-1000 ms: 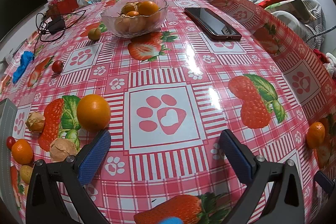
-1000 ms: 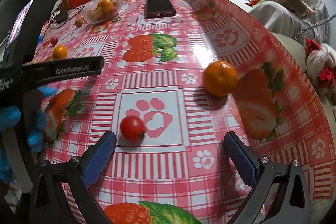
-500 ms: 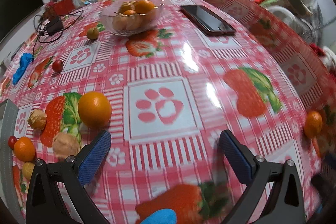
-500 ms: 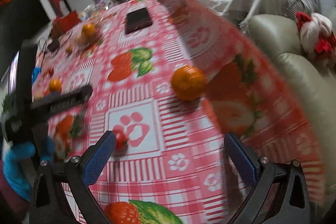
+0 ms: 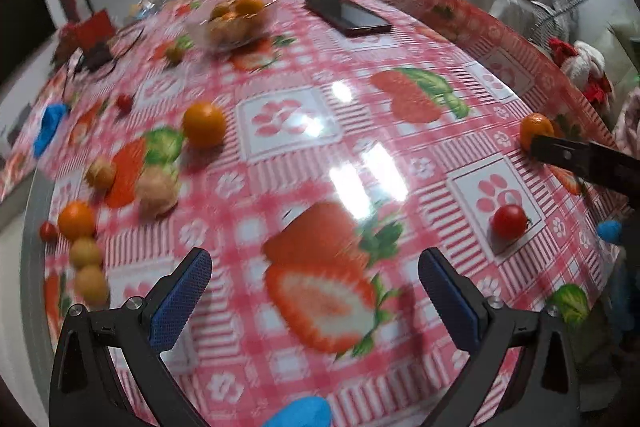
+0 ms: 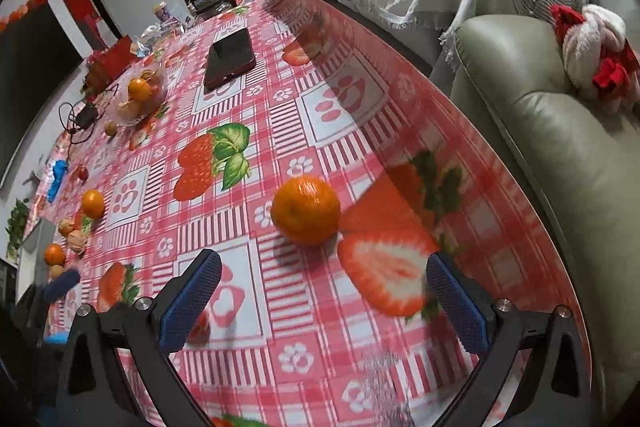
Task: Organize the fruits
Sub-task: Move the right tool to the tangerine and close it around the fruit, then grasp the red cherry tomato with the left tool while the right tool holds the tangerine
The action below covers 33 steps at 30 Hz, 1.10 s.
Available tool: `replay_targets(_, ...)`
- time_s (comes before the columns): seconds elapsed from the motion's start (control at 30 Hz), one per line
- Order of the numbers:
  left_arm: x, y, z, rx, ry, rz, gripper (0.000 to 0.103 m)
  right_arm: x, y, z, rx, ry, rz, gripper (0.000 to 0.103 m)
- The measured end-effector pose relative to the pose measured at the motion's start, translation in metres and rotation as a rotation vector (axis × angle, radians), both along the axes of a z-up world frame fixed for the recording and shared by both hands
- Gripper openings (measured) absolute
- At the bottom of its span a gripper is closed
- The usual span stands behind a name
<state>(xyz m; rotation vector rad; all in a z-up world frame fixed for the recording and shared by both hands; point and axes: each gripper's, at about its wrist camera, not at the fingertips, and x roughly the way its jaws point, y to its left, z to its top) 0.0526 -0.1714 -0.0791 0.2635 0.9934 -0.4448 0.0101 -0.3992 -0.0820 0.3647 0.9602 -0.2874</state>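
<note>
My right hand-held gripper point(image 6: 320, 291) has swung onto the mandarin point(image 6: 305, 209) — both hand-held grippers released, empty; grasp comes next.

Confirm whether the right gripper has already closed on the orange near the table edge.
No: the right gripper is open, and the orange sits untouched on the tablecloth beyond its fingertips.

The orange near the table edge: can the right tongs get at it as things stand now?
Probably yes. The right tongs stand open, and the orange lies just ahead of them on the tablecloth, with nothing between. The small tomato sits apart by the left finger.
</note>
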Motion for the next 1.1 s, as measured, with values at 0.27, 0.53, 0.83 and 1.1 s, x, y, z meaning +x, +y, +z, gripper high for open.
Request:
replay_targets(0.27, -0.014, 0.006, 0.007, -0.001, 0.006, -0.019, 0.103, 0.035, 0.013, -0.008, -0.12, 0.019, 0.065, 0.09)
replay_targets(0.53, -0.027, -0.035, 0.014, 0.016, -0.01, -0.109, 0.103, 0.024, 0.009, -0.006, -0.182, 0.001, 0.07, 0.04)
replay_targets(0.83, -0.027, -0.083, 0.005, 0.033, -0.004, -0.145, 0.103, -0.033, -0.012, 0.0, 0.015, -0.096, 0.033, 0.04)
replay_targets(1.1, -0.023, -0.114, -0.012, 0.039, 0.027, -0.149, 0.103, -0.053, -0.014, 0.0, 0.06, -0.111, 0.029, 0.04)
